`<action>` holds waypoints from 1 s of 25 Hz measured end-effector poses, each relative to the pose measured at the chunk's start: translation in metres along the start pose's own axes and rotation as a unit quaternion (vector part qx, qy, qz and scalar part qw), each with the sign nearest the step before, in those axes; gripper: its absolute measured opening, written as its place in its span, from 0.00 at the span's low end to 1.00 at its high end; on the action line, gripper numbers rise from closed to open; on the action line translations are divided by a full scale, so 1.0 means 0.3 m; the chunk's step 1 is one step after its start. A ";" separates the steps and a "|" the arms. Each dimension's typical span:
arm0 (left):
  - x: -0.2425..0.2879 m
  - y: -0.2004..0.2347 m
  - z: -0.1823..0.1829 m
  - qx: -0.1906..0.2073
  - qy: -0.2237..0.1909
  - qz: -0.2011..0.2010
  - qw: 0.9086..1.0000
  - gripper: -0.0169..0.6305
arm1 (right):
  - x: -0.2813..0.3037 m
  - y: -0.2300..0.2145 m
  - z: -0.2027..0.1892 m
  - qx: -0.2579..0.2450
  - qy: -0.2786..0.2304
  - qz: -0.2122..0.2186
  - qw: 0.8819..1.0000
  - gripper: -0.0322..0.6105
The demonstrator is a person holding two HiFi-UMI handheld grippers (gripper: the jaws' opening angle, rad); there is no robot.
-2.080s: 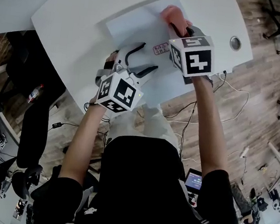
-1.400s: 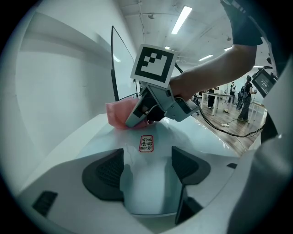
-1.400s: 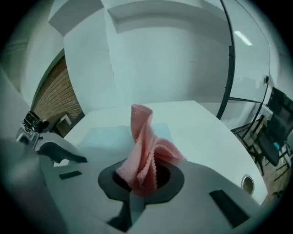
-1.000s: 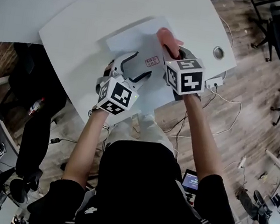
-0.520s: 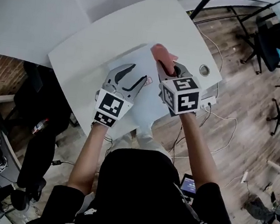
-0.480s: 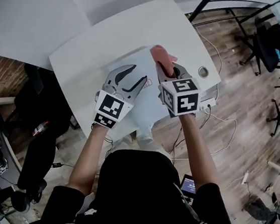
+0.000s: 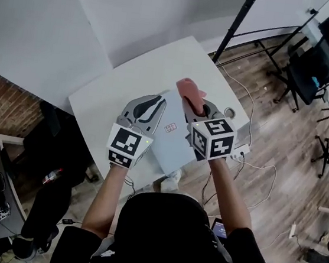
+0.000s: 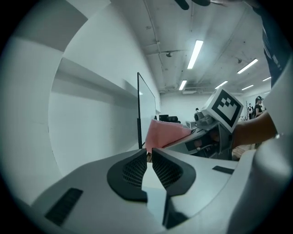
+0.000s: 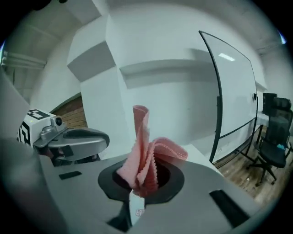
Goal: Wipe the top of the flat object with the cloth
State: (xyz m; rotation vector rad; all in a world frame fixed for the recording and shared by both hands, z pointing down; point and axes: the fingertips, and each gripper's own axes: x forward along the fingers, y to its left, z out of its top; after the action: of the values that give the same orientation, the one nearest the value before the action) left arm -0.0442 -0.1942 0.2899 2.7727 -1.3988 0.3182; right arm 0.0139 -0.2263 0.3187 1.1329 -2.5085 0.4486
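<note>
The flat object, a pale board with a small red label, lies on the white table. My right gripper is shut on the pink cloth, which stands up bunched out of the jaws. It is held up over the board's far edge. My left gripper hovers to the left of it above the board. Its jaws are closing, the tips nearly together with nothing between them. The right gripper's marker cube shows to the left gripper's right.
A round grommet sits in the table near the right gripper. A black stand pole rises behind the table. Office chairs and cables are on the wooden floor to the right. A whiteboard stands beyond.
My left jaws have gone from wide open to nearly together. Both grippers have risen and drawn closer to each other, and the table looks smaller. The right gripper still holds the cloth.
</note>
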 end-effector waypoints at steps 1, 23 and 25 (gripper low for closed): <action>-0.007 0.004 0.023 -0.004 -0.005 0.003 1.000 0.09 | -0.013 0.006 0.023 0.000 -0.008 0.000 1.000 0.12; -0.151 -0.037 0.294 -0.043 -0.085 -0.003 0.995 0.05 | -0.210 0.119 0.260 -0.023 -0.104 -0.005 0.994 0.12; -0.157 -0.035 0.310 -0.036 -0.087 -0.001 0.996 0.05 | -0.217 0.126 0.263 -0.023 -0.106 -0.004 0.994 0.12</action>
State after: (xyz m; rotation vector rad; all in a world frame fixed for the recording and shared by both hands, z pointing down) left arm -0.0470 -0.1607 0.1906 2.8010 -1.4101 0.0256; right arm 0.0109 -0.1933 0.2150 1.2301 -2.6792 0.2803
